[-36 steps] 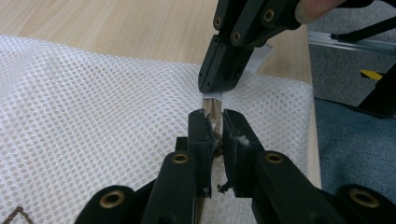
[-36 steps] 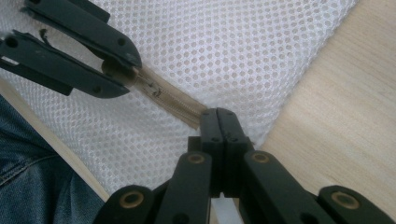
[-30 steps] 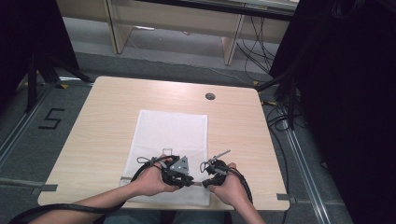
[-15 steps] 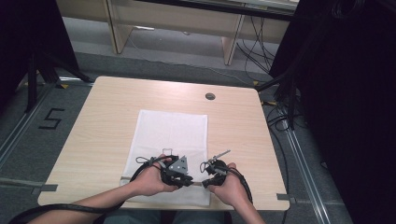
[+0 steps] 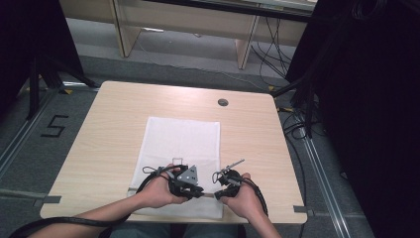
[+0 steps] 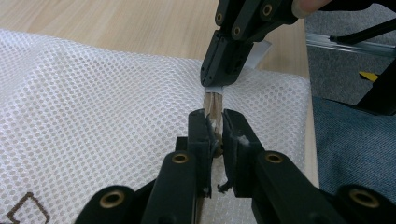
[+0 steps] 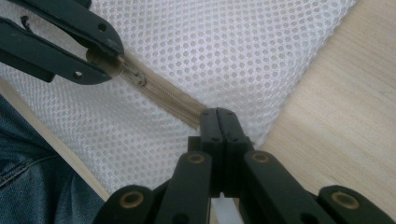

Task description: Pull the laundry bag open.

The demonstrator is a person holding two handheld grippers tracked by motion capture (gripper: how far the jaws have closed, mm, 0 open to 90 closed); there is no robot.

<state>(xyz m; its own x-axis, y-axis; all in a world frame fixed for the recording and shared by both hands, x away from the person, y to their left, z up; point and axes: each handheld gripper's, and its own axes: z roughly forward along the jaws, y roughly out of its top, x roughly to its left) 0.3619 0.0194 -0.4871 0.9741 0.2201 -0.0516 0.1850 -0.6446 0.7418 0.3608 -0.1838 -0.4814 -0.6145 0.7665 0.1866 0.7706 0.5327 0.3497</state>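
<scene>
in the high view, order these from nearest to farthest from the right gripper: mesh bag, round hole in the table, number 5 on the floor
From the right gripper:
1. Mesh bag, right at the gripper, near table edge.
2. Round hole, far side of the table, straight ahead.
3. Number 5, on the floor off the table's left side.

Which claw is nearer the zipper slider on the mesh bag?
Left. The left claw is clamped at the zipper slider; the right claw pinches the zipper's end by the mesh bag corner.
</scene>
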